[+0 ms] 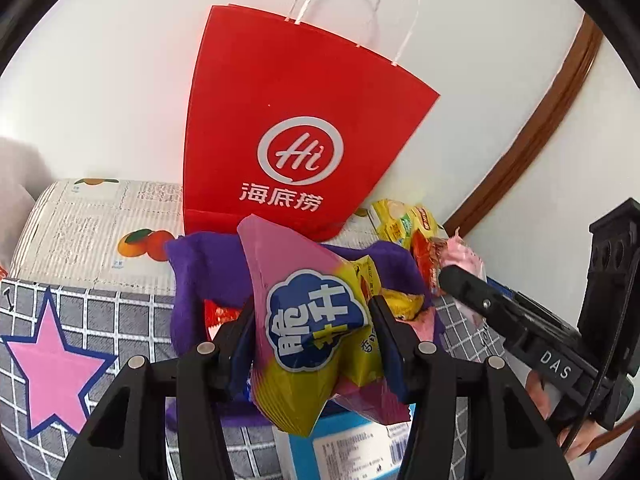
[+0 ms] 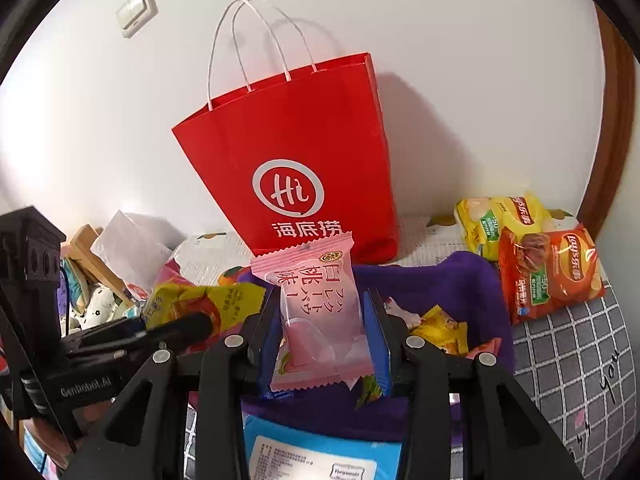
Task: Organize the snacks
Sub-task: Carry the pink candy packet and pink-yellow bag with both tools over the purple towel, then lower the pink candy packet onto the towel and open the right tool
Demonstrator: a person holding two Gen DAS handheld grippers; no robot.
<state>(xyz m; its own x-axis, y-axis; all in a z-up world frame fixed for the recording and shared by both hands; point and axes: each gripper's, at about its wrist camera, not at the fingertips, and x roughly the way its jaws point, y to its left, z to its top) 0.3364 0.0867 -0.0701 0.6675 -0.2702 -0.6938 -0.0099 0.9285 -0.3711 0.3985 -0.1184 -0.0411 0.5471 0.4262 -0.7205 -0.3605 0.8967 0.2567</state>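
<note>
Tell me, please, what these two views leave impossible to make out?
- Red bag inside: both views, its front wall hides any contents.
- Purple basket contents: both views, the held pink-yellow pack and pink wafer pack cover most of it.
- Blue box: cut off by the bottom edge, label too small to read.
- Clutter at far left: right wrist view, behind the left gripper.

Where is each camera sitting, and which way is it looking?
Left wrist: on the left gripper, looking forward and down past its pink-and-yellow snack bag; the right gripper shows.
Right wrist: on the right gripper, past its pink snack packet; the left gripper shows.
Both see the red paper bag.
</note>
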